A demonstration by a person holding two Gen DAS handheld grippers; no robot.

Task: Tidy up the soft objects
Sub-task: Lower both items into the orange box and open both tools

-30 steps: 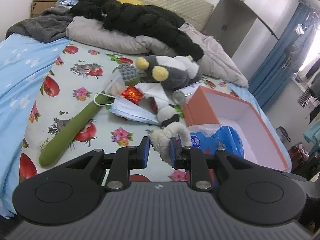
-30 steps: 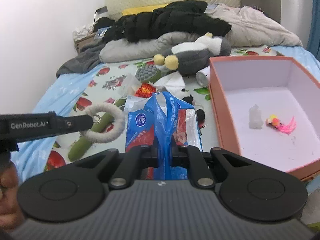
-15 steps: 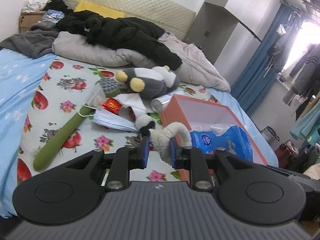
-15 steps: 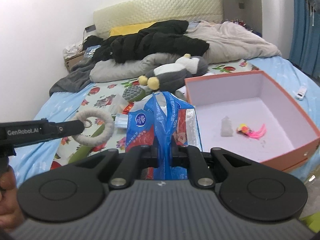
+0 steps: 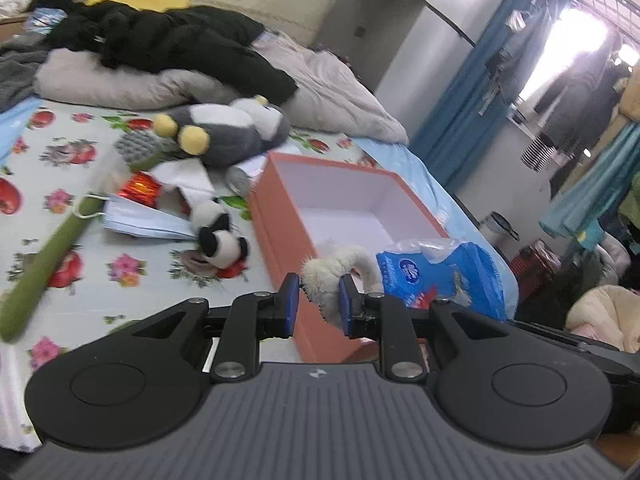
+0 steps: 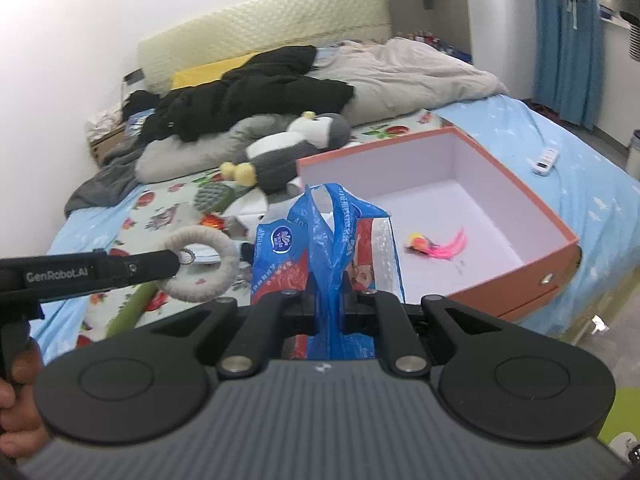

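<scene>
My left gripper (image 5: 318,300) is shut on a fluffy white ring (image 5: 340,268), held in the air near the corner of the orange box (image 5: 280,224). From the right wrist view that ring (image 6: 200,264) hangs off the left gripper (image 6: 176,262) to the left of the box. My right gripper (image 6: 329,304) is shut on the handle of a blue plastic tissue pack (image 6: 320,248), which hangs over the near left corner of the orange box (image 6: 520,280). The same pack (image 5: 440,276) shows at the right in the left wrist view. A grey penguin plush (image 5: 224,132) lies on the bed behind the box.
Inside the box lies a small pink feathered toy (image 6: 432,242). On the fruit-print sheet are a green long-handled brush (image 5: 52,248), a face mask (image 5: 140,220), a red wrapper (image 5: 140,192) and a small panda plush (image 5: 224,240). A black jacket (image 6: 256,96) and grey duvet lie further back. A hand (image 6: 20,392) holds the left gripper.
Both grippers have risen and swung toward the box, each keeping its load. The ring and the tissue pack now hang by the box's near corner.
</scene>
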